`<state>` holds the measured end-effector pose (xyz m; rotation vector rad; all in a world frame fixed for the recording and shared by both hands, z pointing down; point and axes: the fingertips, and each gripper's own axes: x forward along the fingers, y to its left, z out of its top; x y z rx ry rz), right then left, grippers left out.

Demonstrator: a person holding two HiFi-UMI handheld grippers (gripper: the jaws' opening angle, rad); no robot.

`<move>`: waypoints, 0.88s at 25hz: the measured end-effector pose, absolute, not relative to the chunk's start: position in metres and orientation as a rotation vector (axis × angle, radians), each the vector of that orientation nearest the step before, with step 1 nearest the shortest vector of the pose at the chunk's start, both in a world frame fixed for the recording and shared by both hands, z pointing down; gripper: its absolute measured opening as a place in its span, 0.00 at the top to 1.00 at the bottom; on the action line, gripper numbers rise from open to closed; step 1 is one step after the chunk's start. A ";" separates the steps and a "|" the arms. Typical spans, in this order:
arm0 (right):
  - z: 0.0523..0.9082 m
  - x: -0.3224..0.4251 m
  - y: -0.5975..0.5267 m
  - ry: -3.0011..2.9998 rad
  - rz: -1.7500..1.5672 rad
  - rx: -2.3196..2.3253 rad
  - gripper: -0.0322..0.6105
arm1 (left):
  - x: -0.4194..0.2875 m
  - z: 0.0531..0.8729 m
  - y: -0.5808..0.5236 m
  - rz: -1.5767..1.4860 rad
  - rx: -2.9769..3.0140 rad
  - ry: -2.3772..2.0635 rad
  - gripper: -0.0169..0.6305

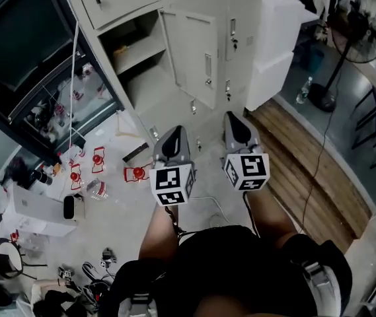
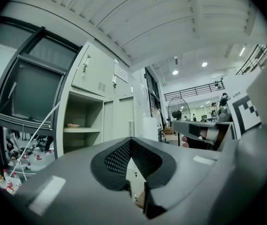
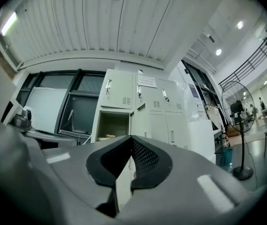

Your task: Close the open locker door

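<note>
One open locker door [image 1: 189, 53], one fan [image 1: 359, 24]

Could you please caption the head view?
Shut grey left gripper and right gripper point toward the pale metal locker's open door.

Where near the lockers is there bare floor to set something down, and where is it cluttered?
Bare: the wooden platform right of the lockers, and the concrete floor between the small red items and the person's leg. Crowded: the left floor edge, strewn with gear.
</note>
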<state>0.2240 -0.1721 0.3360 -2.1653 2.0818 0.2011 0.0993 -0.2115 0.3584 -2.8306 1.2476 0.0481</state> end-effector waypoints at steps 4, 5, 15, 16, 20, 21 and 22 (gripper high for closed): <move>0.328 0.251 -0.213 2.112 0.208 -2.126 0.94 | 0.126 0.352 -0.247 0.041 -2.801 1.277 0.97; 0.327 0.256 -0.221 2.121 0.213 -2.117 0.94 | 0.130 0.350 -0.254 0.041 -2.792 1.284 0.97; 0.309 0.287 -0.300 2.174 0.210 -1.984 0.73 | 0.141 0.350 -0.320 0.036 -2.779 1.331 0.97; 0.308 0.290 -0.309 2.183 0.201 -1.988 0.72 | 0.140 0.350 -0.326 0.032 -2.774 1.336 0.97; 0.309 0.297 -0.340 2.211 0.152 -2.003 0.67 | 0.131 0.350 -0.345 0.020 -2.767 1.358 0.97; 0.310 0.298 -0.347 2.218 0.137 -2.006 0.67 | 0.129 0.350 -0.350 0.020 -2.765 1.362 0.97; 0.311 0.300 -0.353 2.225 0.123 -2.010 0.67 | 0.128 0.350 -0.354 0.020 -2.765 1.365 0.97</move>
